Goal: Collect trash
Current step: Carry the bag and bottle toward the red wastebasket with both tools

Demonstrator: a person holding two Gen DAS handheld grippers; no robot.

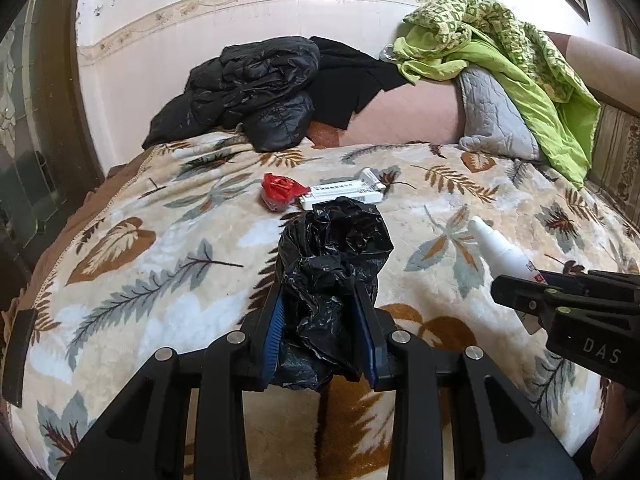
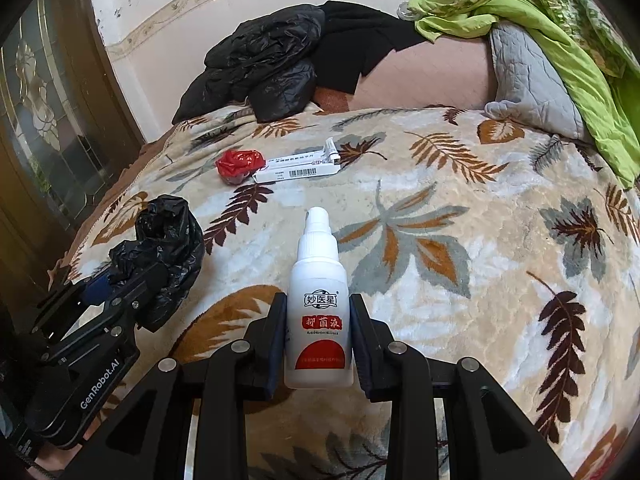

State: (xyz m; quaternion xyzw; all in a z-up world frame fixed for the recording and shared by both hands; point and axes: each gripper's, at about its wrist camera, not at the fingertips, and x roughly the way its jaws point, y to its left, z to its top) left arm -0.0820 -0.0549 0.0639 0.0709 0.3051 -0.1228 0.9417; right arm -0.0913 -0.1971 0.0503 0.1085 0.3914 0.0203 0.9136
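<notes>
My left gripper (image 1: pixel 320 300) is shut on a crumpled black trash bag (image 1: pixel 334 260), held above the leaf-patterned blanket; it also shows at the left of the right wrist view (image 2: pixel 168 240). My right gripper (image 2: pixel 318 312) is shut on a white spray bottle (image 2: pixel 319 308) with a red label, nozzle pointing forward; the bottle shows at the right of the left wrist view (image 1: pixel 500 252). Farther on the bed lie a crumpled red wrapper (image 2: pixel 240 164), a long white medicine box (image 2: pixel 298 170) and a small white tube (image 2: pixel 331 148) behind it.
A black puffer jacket (image 2: pixel 264 60) and black cloth lie at the bed's far left. A grey pillow (image 2: pixel 532 84) under green clothes (image 2: pixel 560 40) sits far right. A dark wooden door (image 2: pixel 44 120) stands left of the bed. A pink wall is behind.
</notes>
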